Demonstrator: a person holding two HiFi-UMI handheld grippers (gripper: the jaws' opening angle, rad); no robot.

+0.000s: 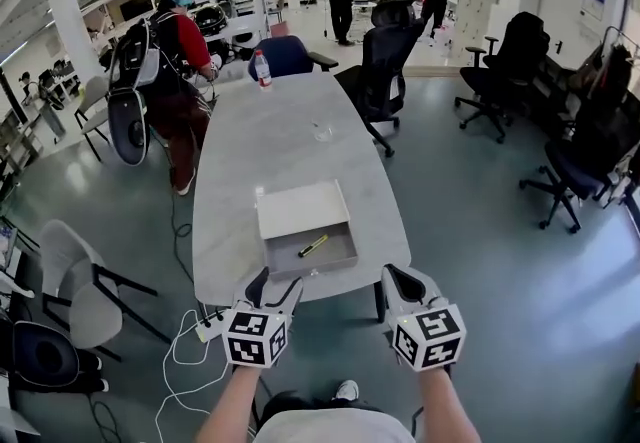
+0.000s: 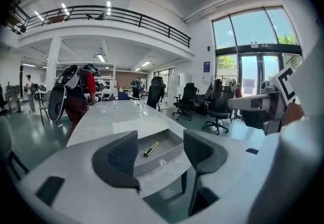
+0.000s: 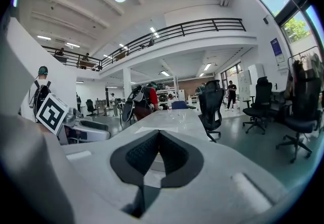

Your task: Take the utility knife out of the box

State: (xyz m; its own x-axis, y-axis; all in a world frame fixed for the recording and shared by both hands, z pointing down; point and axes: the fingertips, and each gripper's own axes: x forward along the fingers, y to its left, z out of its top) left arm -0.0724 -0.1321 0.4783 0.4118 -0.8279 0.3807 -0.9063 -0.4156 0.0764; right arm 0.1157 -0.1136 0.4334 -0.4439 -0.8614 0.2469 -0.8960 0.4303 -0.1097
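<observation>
The task had barely begun. The knife [image 1: 312,246], a slim yellow-and-black tool, lay flat on the floor of the box [image 1: 335,259], slightly askew and roughly at its middle, touched by nothing. The box was a shallow grey tray at the near end of the table [image 1: 260,141], its lid [image 1: 300,209] folded back flat behind it, so nothing covered the knife. The left gripper [image 1: 275,289] hung at the table's near edge, just short of the box, with its jaws spread wide and nothing pressed between them. In the left gripper view the knife [image 2: 151,148] showed through the gap between the jaws, farther off, inside the box. The right gripper [image 1: 405,283] hung beside the table's near right corner, apart from the box, and its jaws were together with nothing in them. Judging by this, opening the box was done. The whole pick remained: reach the left gripper into the box, close on the knife's thin body, and lift it clear of the box walls. A bottle [image 1: 262,69] stood at the table's far end, well apart.
</observation>
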